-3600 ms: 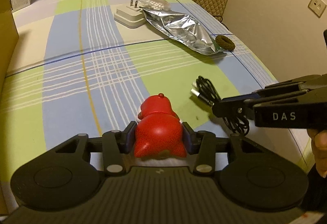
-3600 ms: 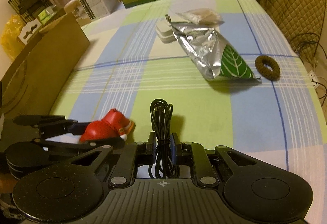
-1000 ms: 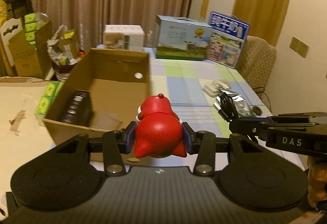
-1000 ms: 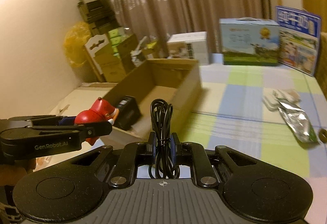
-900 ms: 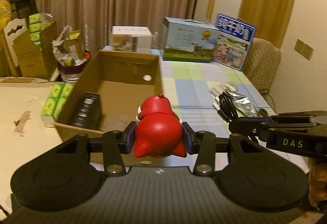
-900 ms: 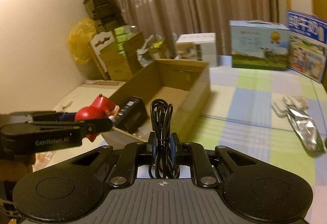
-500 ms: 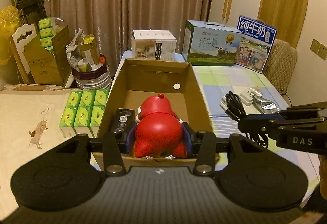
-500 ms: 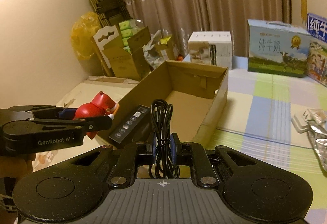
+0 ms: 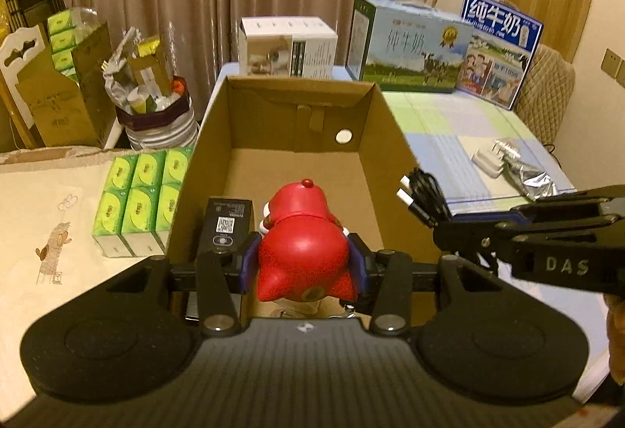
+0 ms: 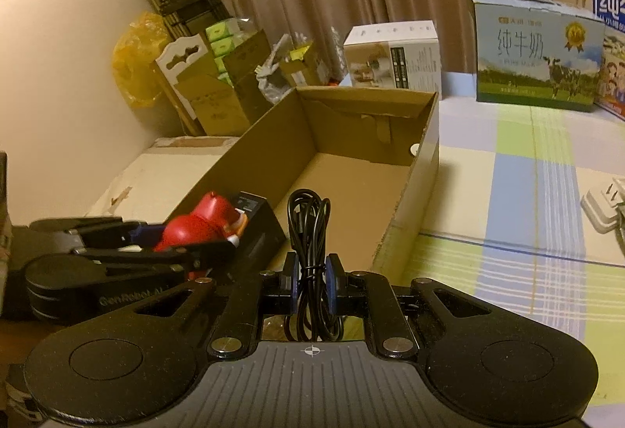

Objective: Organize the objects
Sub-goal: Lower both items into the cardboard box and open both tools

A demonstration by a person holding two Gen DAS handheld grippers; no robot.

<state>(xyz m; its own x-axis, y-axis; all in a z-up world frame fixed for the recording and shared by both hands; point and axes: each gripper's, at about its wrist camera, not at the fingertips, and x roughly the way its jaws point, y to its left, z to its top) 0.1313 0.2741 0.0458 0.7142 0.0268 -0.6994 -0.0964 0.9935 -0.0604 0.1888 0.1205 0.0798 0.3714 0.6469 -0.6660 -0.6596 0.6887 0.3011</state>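
My left gripper (image 9: 304, 264) is shut on a red toy figure (image 9: 302, 240) and holds it over the near end of an open cardboard box (image 9: 297, 92). A black remote (image 9: 225, 225) lies inside the box at its near left. My right gripper (image 10: 311, 277) is shut on a coiled black cable (image 10: 308, 229) and hovers by the box's near right corner. In the right wrist view the toy (image 10: 203, 225) and the left gripper (image 10: 218, 248) are over the box (image 10: 425, 154). The right gripper (image 9: 441, 229) with the cable (image 9: 424, 199) shows in the left wrist view.
On the checked tablecloth (image 9: 441, 131) to the right lie a white charger (image 9: 488, 160) and a foil bag (image 9: 531, 180). Milk cartons (image 9: 406, 45) and a white box (image 9: 285, 47) stand behind the cardboard box. Green tissue packs (image 9: 136, 189) lie left of it.
Both grippers have moved left from the tablecloth toward the cardboard box, each keeping its object. The toy is now over the box's near end.
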